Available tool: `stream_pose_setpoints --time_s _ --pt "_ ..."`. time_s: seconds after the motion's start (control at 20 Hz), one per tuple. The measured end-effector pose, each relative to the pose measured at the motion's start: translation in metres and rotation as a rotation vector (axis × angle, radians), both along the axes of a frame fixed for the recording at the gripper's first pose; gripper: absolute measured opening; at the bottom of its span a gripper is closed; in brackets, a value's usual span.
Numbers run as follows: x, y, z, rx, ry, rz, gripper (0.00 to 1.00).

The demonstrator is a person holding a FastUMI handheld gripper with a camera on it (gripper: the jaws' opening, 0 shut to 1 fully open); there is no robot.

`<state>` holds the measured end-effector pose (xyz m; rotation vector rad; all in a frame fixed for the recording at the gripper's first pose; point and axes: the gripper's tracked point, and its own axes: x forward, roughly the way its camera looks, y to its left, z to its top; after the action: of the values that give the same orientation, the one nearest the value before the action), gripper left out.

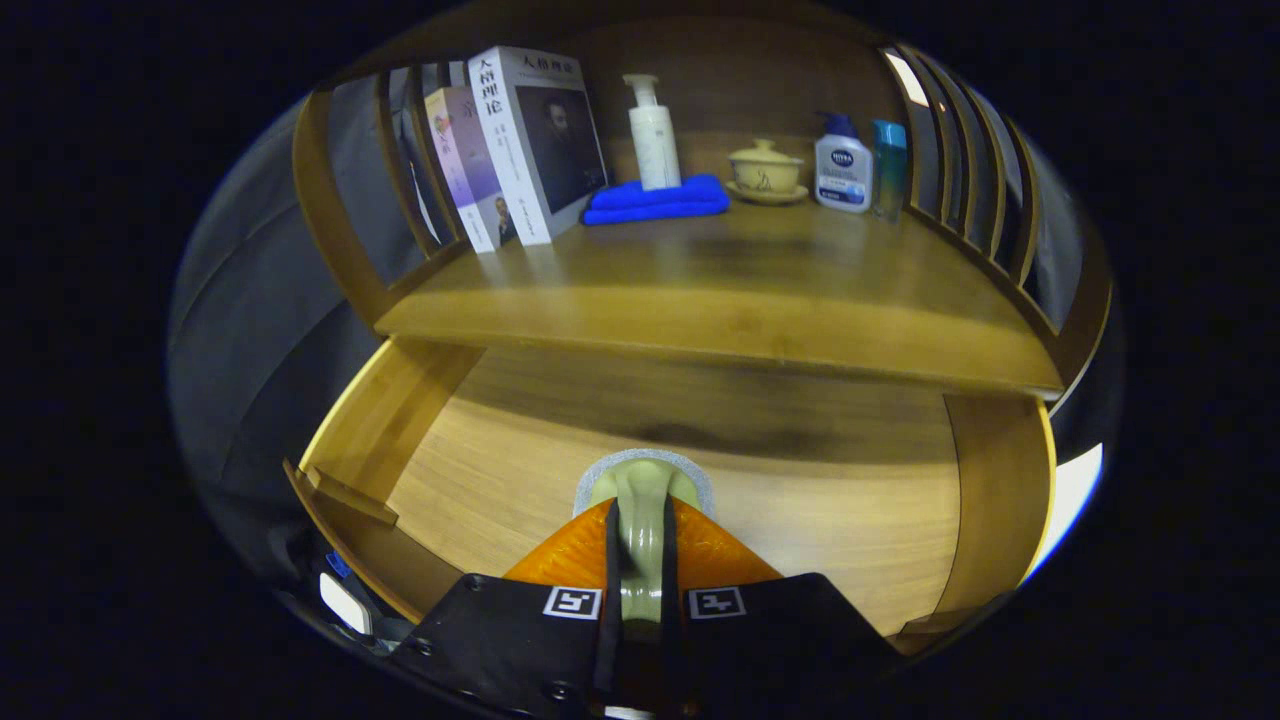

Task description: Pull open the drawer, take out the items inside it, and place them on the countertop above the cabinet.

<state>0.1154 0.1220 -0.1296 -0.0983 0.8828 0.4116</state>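
Wooden cabinet with its drawer (690,480) pulled open; above, the tabletop (740,290) carries books, a blue cloth and bottles. The tongs (640,560) sit narrow, both fingers pressing a pale green handle with a grey-edged head, probably a small brush (643,490), just over the drawer floor. It looks light, stiff and smooth; the neck seems the surest hold.

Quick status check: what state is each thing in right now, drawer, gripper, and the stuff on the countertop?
Drawer: pulled open.
Gripper: shut on pale green item.
Pale green item: held between the fingers, over the drawer.
Pump bottle: upright on blue cloth.
Blue cloth: folded.
Lidded cup: lid on.
Books: standing, leaning.
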Motion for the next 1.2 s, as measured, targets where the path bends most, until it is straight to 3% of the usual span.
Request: stream_pose_setpoints --time_s 0.65,1.0,1.2 --pt "0.011 0.027 0.102 0.091 -0.224 0.062 0.17" --pt "0.065 0.03 0.119 0.144 -0.252 -0.041 0.17" --pt "0.103 0.026 0.112 0.179 -0.239 -0.141 0.17"
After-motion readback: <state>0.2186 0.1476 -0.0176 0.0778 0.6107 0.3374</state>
